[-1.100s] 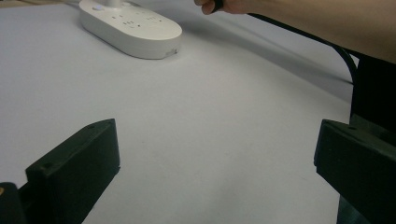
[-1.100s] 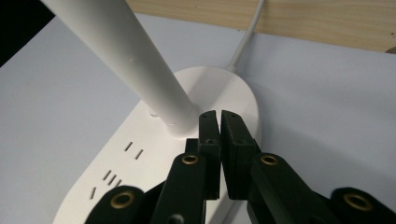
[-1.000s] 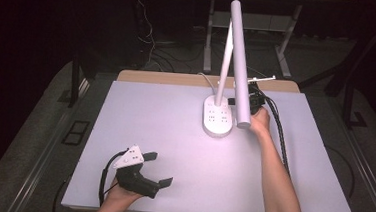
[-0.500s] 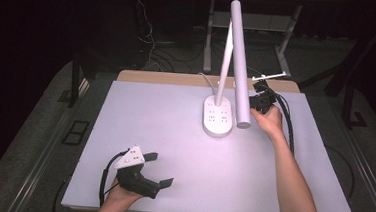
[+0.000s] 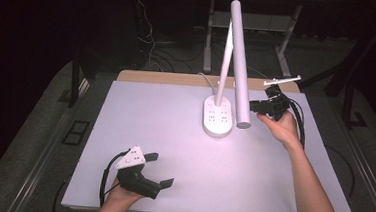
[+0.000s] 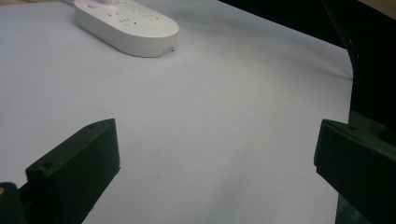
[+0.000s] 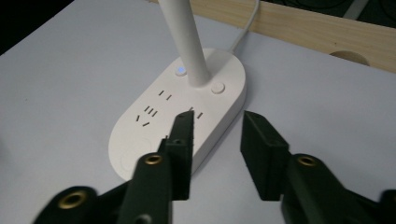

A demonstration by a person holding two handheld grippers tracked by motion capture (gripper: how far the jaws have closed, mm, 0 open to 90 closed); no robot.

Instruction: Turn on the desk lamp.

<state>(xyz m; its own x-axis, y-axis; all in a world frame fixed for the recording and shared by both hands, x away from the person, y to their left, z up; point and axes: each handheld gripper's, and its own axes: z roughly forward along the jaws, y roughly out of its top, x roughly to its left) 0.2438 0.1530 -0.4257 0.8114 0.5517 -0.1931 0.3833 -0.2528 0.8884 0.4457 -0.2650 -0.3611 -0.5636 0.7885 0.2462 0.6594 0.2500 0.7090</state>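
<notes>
I have the white plastic desk lamp (image 5: 219, 115) standing at the far middle of the pale matte bench (image 5: 174, 135). Its base is a smooth, flat oval with rounded edges, and in the right tool's view I count several groups of dark socket slits (image 7: 149, 112) pressed into its top, a small round button lit blue (image 7: 180, 71) and a plain white round button (image 7: 217, 87) on either side of the stem. The stem (image 7: 187, 42) is a slim round tube rising from the back of the base; from above, the long cylindrical lamp head (image 5: 240, 64) slopes down from the top of it and ends over the base's right edge. A thin white cord (image 5: 205, 77) runs off behind the base toward the bare wooden strip (image 5: 178, 79) along the bench's far edge.

My right tool (image 5: 258, 107), black and angular with a grey plate on top, is held in the air just to the right of the lamp head. Its jaws have just been opening; they stand partly apart with nothing between them, the blocky matte pads (image 7: 264, 154) hanging above the near end of the base.

My left tool (image 5: 160, 170) rests low at the near left of the bench, well apart from the lamp, its jaws spread wide over bare surface. Its view shows the base's rounded end (image 6: 128, 25) far ahead.
</notes>
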